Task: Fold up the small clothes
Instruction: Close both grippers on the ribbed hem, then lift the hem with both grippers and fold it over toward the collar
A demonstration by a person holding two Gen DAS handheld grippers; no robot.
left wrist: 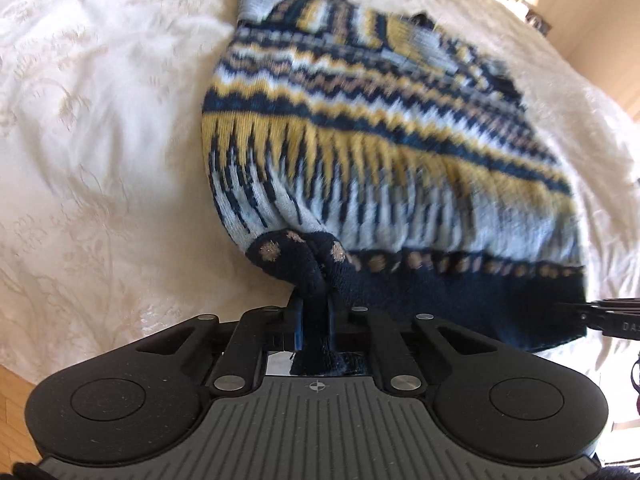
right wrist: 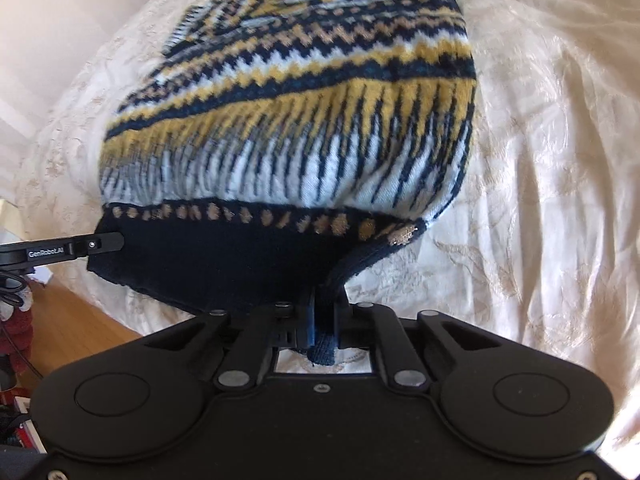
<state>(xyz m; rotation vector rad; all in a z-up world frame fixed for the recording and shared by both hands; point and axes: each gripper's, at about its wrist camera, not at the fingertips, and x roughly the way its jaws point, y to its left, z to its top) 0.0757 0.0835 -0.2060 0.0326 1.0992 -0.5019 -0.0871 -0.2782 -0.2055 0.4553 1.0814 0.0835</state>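
A small knitted sweater (left wrist: 360, 128) with navy, yellow, pale blue and tan bands lies on a white bedspread (left wrist: 100, 120). My left gripper (left wrist: 314, 304) is shut on the left corner of its navy hem, which bunches between the fingers. My right gripper (right wrist: 324, 308) is shut on the right corner of the same hem; the sweater (right wrist: 300, 120) stretches away from it. The hem is lifted a little off the bed between the two grippers. The right gripper's side shows at the right edge of the left wrist view (left wrist: 612, 316), and the left gripper's side shows in the right wrist view (right wrist: 72, 250).
The embroidered white bedspread (right wrist: 540, 160) is wrinkled around the sweater. Wooden floor (right wrist: 80, 320) lies beyond the bed's near edge. A red soft item and cables (right wrist: 16, 320) sit on the floor at the left. A pale wall (left wrist: 600, 40) stands behind the bed.
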